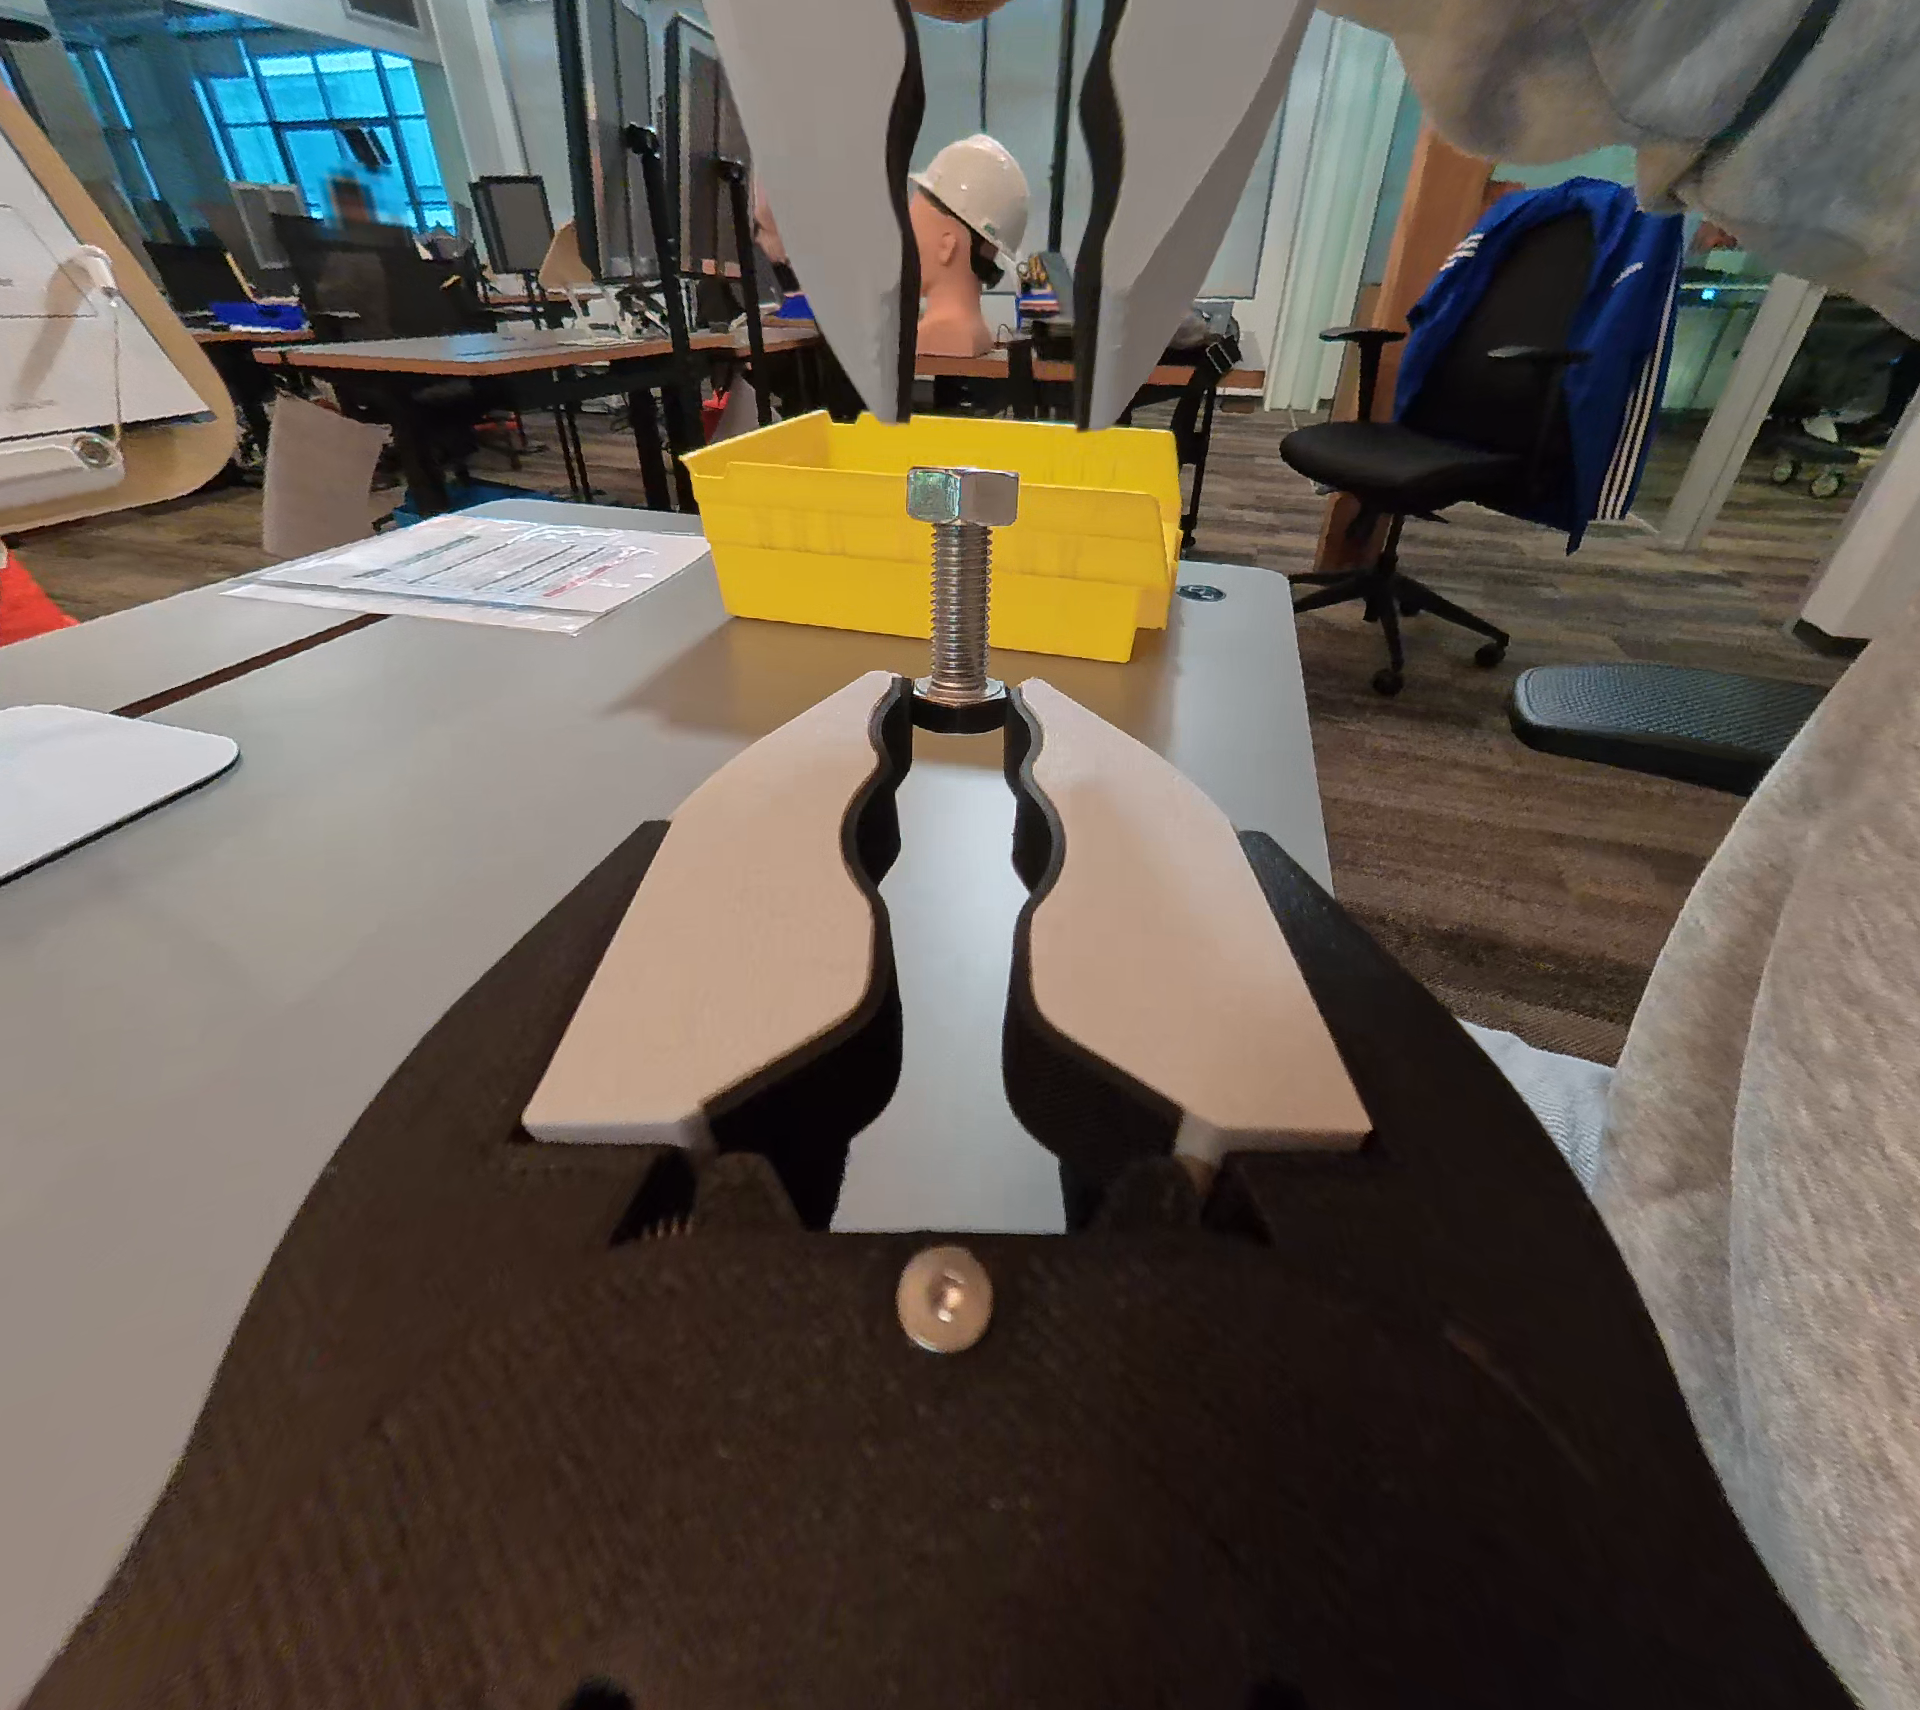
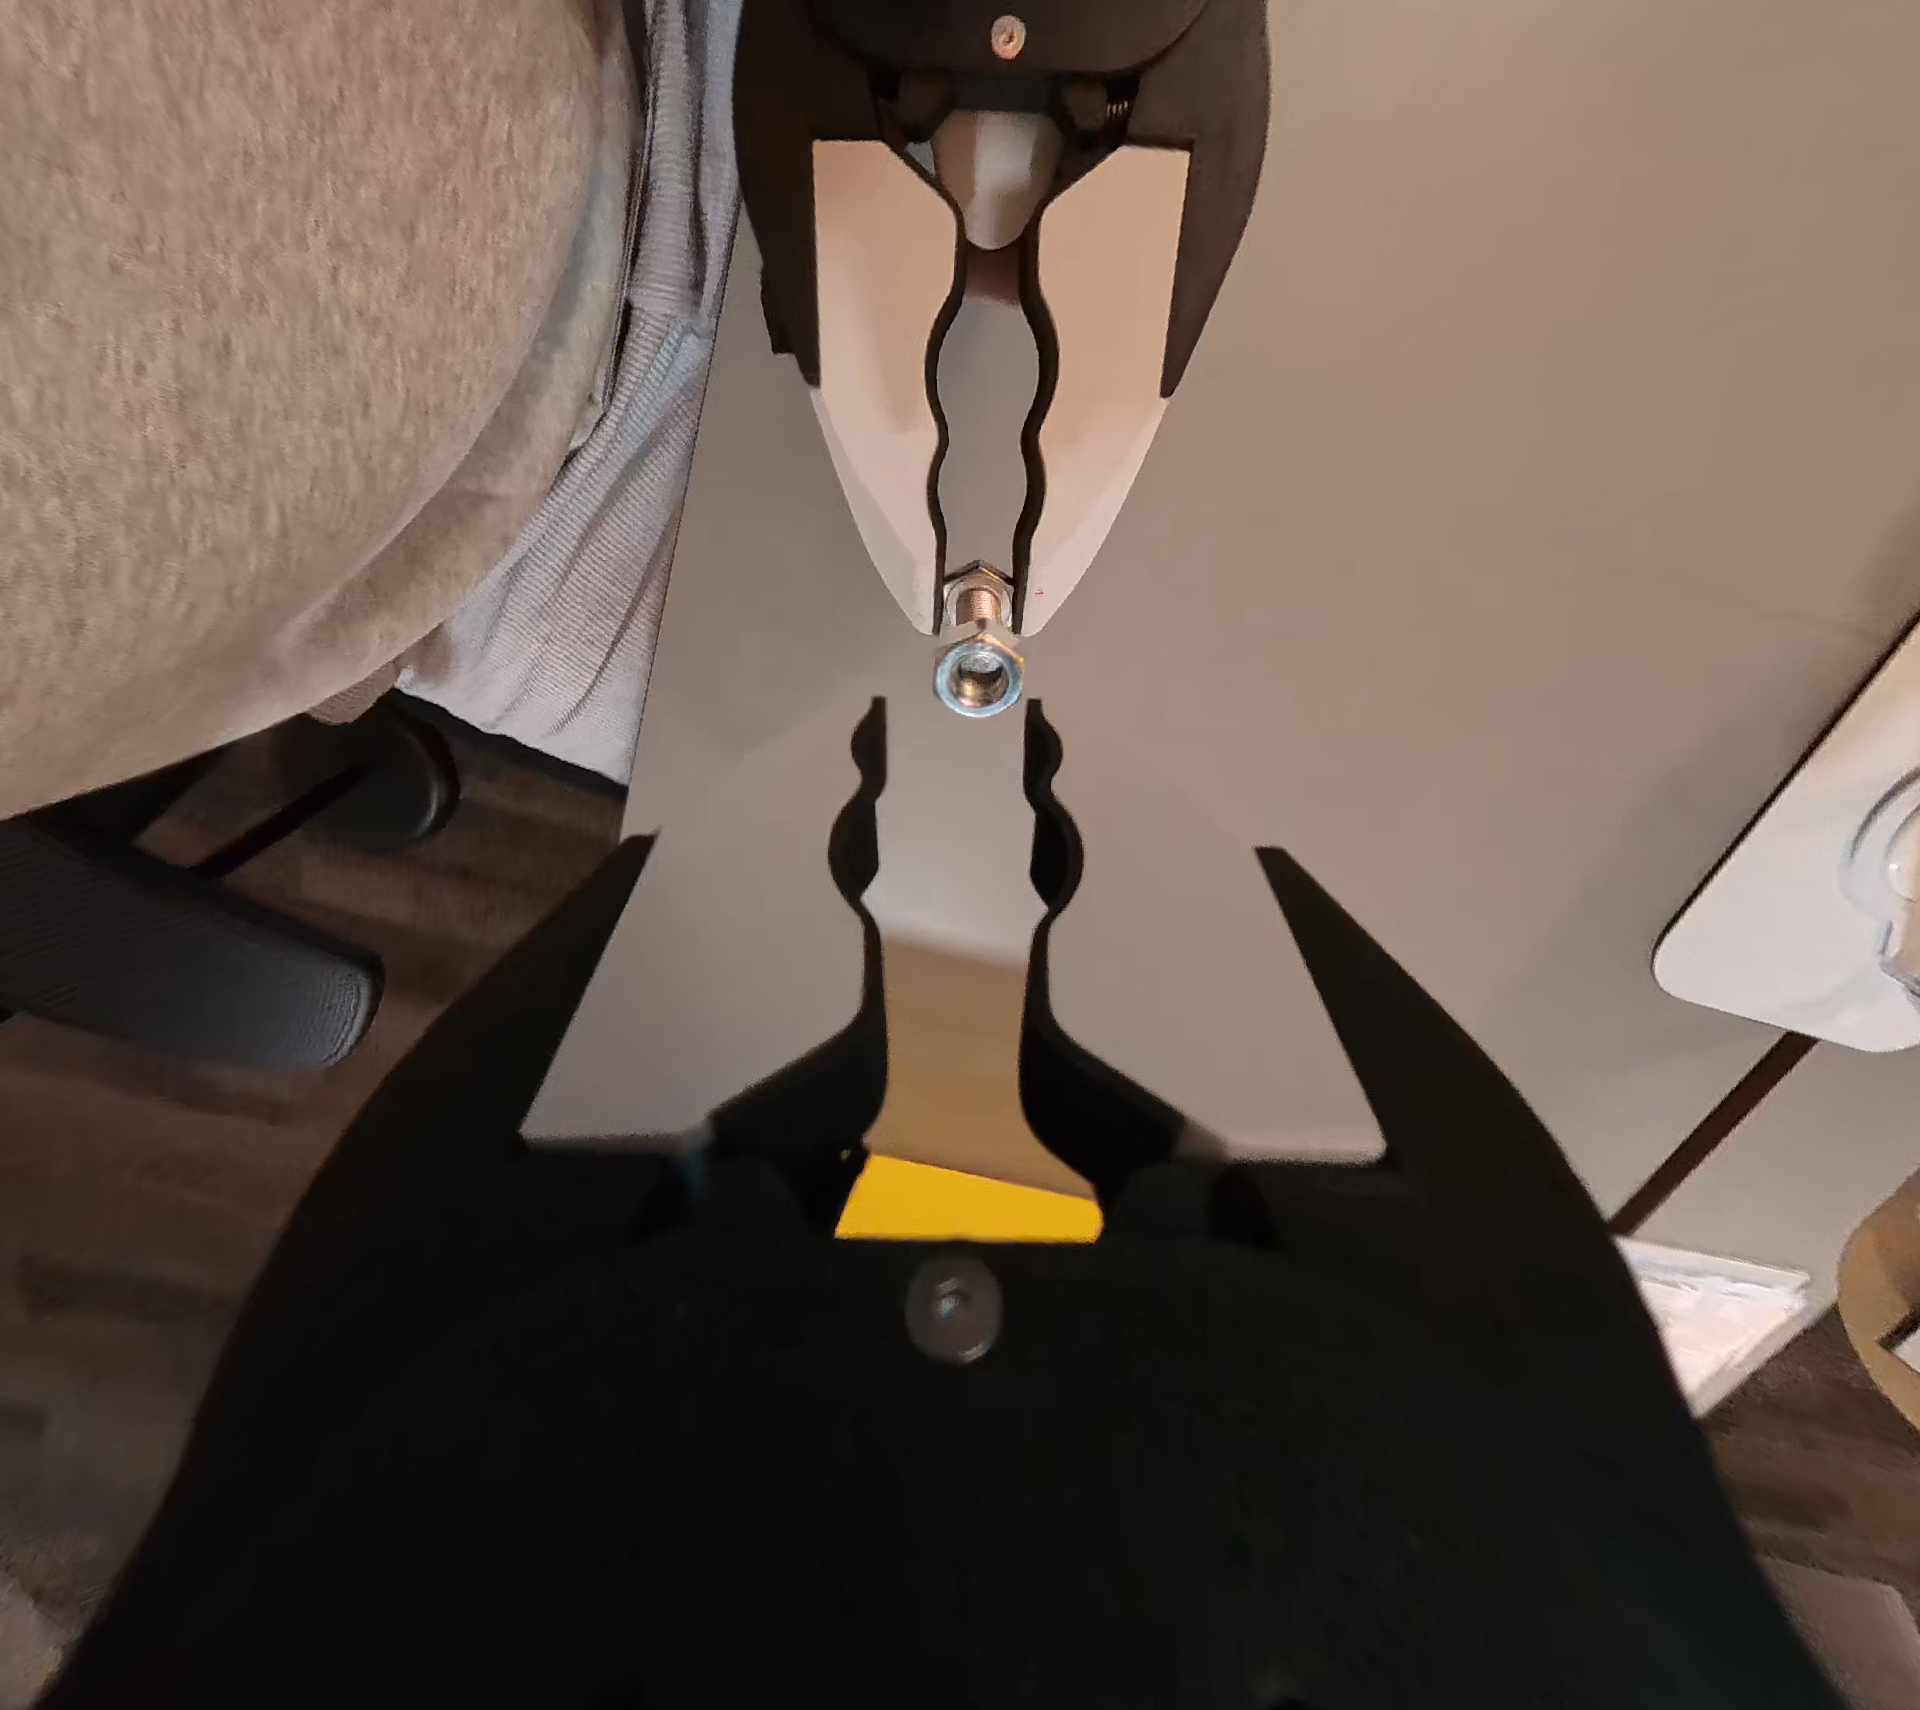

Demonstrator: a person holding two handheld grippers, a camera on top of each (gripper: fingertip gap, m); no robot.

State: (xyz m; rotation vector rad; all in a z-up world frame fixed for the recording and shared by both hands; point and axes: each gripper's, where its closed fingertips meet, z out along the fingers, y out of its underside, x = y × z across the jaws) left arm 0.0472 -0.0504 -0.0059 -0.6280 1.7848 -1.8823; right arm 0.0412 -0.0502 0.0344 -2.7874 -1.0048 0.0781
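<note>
Fingers on the left gripper (image 1: 958, 692) are pinched onto a nut (image 1: 957, 694) at the bottom end of a silver bolt (image 1: 961, 580), which stands upright mid-frame in the left wrist view with its hex head on top. Right gripper (image 1: 992, 419) comes down from the top of that frame, fingers spread a bit and hovering just above the bolt head, not touching it. In the right wrist view you look down onto the bolt head (image 2: 979, 678), sitting just past the tips of the right gripper (image 2: 954, 706), with the left gripper (image 2: 979, 611) clamped on the nut beyond it.

Behind the bolt there's a yellow plastic bin (image 1: 935, 533); can't tell what's inside, the wall hides it. To its left, some papers in a clear sleeve (image 1: 468, 569) lie flat.

Everything's over a grey table (image 1: 416, 829). Room is an open office: desks with monitors (image 1: 613, 133), a mannequin head in a white hard hat (image 1: 971, 247), and a black chair with a blue jacket (image 1: 1538, 330) on the right.
</note>
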